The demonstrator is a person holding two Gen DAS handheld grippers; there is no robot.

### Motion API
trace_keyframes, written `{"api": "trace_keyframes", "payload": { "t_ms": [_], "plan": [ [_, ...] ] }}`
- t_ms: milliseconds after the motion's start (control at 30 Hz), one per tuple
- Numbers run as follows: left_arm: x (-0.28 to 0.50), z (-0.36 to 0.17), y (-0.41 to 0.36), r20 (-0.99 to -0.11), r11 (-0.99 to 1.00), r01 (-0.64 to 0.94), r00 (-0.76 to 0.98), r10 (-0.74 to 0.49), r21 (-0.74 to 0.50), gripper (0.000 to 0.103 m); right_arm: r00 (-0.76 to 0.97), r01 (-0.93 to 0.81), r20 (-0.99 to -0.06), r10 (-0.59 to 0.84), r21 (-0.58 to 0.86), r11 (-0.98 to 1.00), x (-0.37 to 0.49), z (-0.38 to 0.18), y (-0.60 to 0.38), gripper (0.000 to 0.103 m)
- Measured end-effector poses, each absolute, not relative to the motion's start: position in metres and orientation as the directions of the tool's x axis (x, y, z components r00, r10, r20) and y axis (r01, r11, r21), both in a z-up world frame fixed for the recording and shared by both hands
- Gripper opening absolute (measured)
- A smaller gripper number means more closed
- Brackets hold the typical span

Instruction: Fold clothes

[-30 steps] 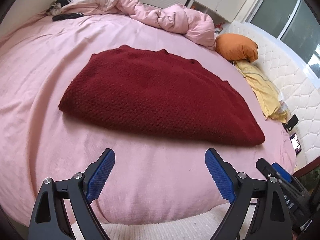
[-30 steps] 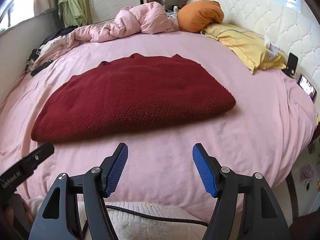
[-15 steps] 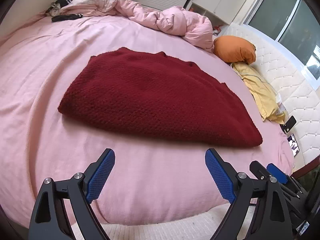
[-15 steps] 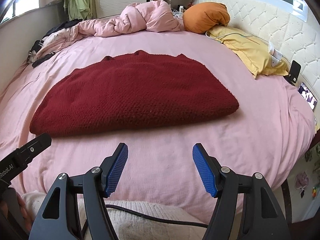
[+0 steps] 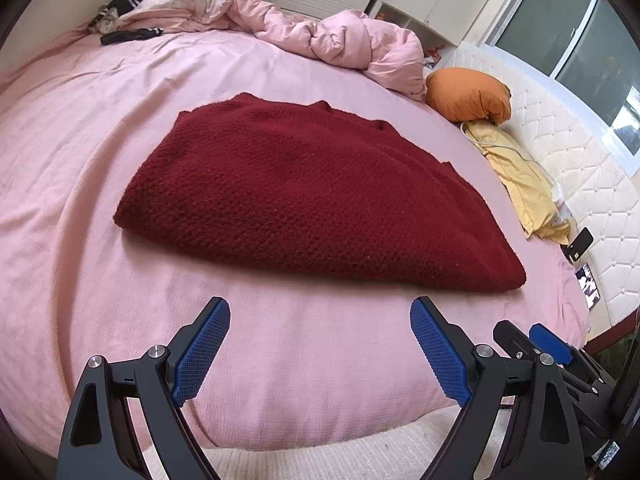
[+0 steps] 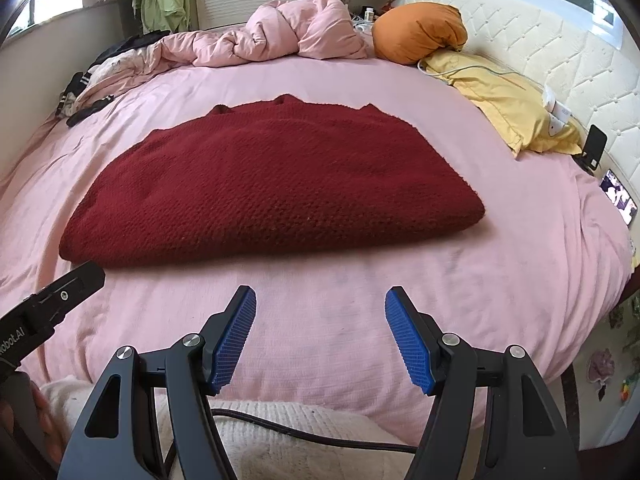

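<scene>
A dark red knitted sweater point(image 5: 312, 196) lies folded flat in the middle of the frame on a bed covered by a pink sheet point(image 5: 80, 140). At the bottom of each wrist view, the left gripper point(image 5: 320, 344) and the right gripper point(image 6: 320, 332) hang above bare sheet just short of the sweater's near edge, blue-padded jaws spread, nothing between them. A crumpled pink duvet point(image 6: 288, 32) and an orange pillow point(image 6: 420, 32) sit at the top of the frame.

One red sweater point(image 6: 272, 184), one pink duvet point(image 6: 280, 32), one orange pillow point(image 6: 420, 32), one yellow pillow point(image 6: 508, 108), two phones point(image 6: 594, 146).
</scene>
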State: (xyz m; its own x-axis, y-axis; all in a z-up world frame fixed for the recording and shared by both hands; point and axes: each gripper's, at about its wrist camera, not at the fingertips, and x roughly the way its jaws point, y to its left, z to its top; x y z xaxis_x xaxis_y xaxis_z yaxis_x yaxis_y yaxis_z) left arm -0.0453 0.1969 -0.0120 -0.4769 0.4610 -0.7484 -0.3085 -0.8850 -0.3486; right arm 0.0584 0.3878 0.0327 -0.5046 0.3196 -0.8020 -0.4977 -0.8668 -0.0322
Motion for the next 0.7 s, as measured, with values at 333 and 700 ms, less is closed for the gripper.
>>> {"api": "trace_keyframes", "payload": {
  "t_ms": [333, 700],
  "plan": [
    [-0.049, -0.018, 0.209, -0.810, -0.945, -0.255, -0.497, 0.310, -0.205, 0.092, -0.546, -0.478, -0.821, 0.167, 0.141, -0.867, 0.062, 0.025, 0.405, 0.068],
    [-0.053, -0.023, 0.219, -0.836, -0.979, -0.197, -0.527, 0.155, -0.058, 0.092, -0.587, -0.444, -0.810, -0.006, 0.329, -0.833, 0.063, 0.013, 0.421, 0.068]
  ]
}}
